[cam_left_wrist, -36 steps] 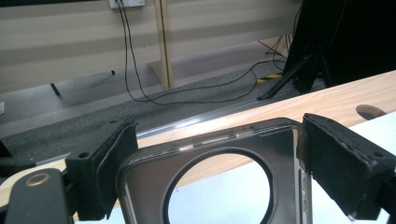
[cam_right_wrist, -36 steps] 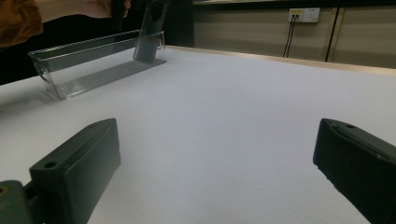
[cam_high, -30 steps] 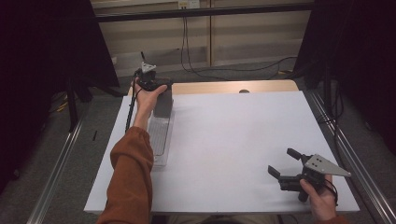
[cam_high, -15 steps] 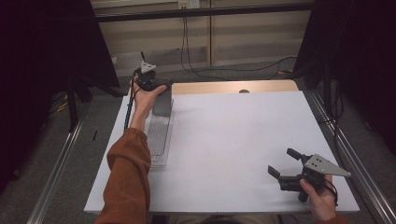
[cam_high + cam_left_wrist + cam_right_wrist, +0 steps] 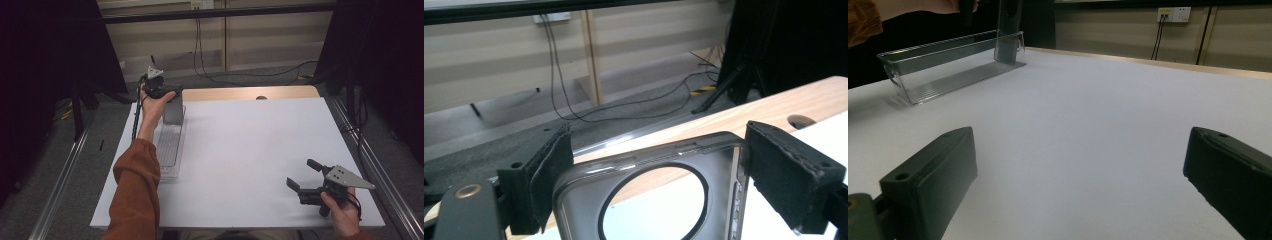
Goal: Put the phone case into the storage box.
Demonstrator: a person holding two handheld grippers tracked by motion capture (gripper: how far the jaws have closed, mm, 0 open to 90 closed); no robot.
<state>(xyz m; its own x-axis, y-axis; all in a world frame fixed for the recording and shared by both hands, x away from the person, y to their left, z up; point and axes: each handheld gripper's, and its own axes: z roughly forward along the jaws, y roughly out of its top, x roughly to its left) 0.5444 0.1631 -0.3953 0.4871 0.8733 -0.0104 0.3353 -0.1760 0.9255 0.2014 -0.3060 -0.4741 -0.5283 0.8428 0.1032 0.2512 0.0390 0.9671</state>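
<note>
A translucent grey phone case (image 5: 579, 187) with a round cut-out stands upright between the pads of my left gripper (image 5: 656, 185), and both pads touch its side edges. From above, the left gripper (image 5: 162, 92) sits over the top of the case (image 5: 174, 112), which stands at the far end of a clear plastic tray (image 5: 169, 150). My right gripper (image 5: 302, 173) rests open near the front right of the white sheet, nothing between its jaws. Along the right gripper (image 5: 1078, 185) I see the tray (image 5: 948, 65) and the case (image 5: 1008, 35) far off to the left.
A white sheet (image 5: 250, 150) covers most of the wooden table (image 5: 235, 93), which has a cable hole (image 5: 261, 97) at its far edge. Cables lie on the floor behind. Metal rails run along both sides of the table.
</note>
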